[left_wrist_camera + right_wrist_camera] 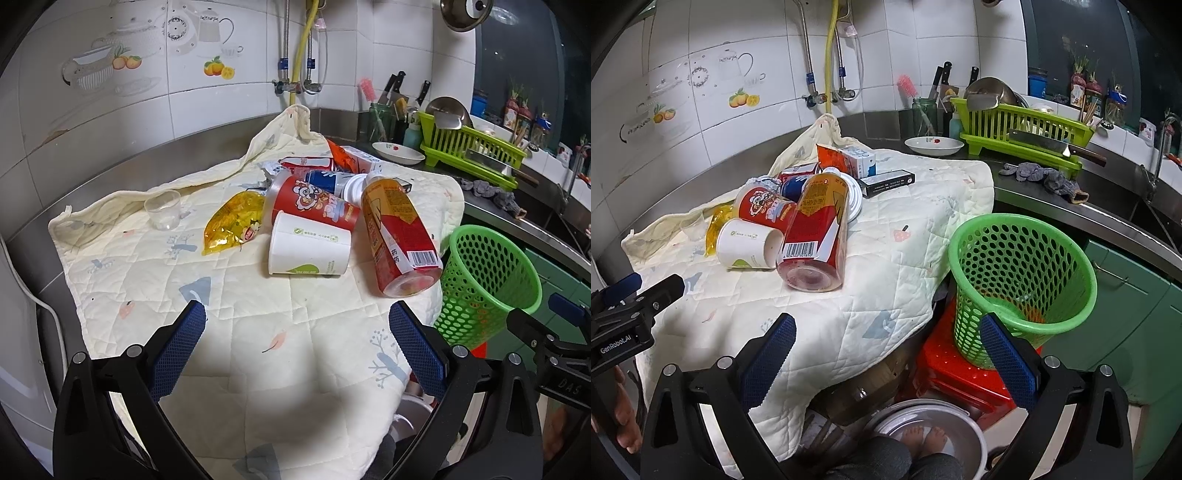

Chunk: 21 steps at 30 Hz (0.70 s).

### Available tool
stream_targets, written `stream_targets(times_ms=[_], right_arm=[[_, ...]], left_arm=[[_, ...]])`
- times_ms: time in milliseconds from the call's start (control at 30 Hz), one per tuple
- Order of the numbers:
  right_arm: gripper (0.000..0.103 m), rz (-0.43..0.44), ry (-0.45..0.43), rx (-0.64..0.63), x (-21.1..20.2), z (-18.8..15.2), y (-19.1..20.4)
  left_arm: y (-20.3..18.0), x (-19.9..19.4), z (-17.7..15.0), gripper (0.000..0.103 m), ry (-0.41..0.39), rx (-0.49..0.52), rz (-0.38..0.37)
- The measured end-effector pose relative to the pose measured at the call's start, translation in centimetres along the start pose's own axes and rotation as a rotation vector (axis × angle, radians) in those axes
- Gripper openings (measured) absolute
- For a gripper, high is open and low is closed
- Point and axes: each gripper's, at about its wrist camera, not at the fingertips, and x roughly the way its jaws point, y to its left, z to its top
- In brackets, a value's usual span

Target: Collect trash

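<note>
A pile of trash lies on a cream quilted cloth [229, 332]: a white paper cup [308, 245] on its side, a red snack tube [314, 205], a red and orange bottle [397, 240], a yellow wrapper [234, 221], a clear plastic cup [162, 208] and cartons behind. The bottle [816, 229] and paper cup [748, 245] also show in the right wrist view. A green mesh basket [487, 284] [1021, 280] stands at the cloth's right edge on a red stool [960, 380]. My left gripper [297, 339] is open and empty, short of the pile. My right gripper [888, 347] is open and empty beside the basket.
A green dish rack [1023, 136] with a cleaver, a white plate [934, 146], a knife jar [925, 114] and a grey rag [1045, 177] sit on the steel counter at the back right. A metal bowl [923, 428] lies on the floor below.
</note>
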Motion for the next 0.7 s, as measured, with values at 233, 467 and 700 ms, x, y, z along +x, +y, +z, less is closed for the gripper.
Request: stream_targets(times_ms=[233,467,700], right_arm=[[0.097,-0.005,-0.005,0.006,-0.13,0.0,-0.16],[0.097,-0.008,-0.007,0.008,-0.21,-0.01,-0.26],[0.097,-0.007,-0.008,0.01,-0.28,0.01,-0.36]], left_arm=[[0.01,-0.03,-0.01,0.098,-0.006,-0.002,-0.001],[0.03,-0.05,0.06,0.098,-0.009,0.0,-0.001],[0.0,-0.13,0.2,0.098,-0.021,-0.003,0.004]])
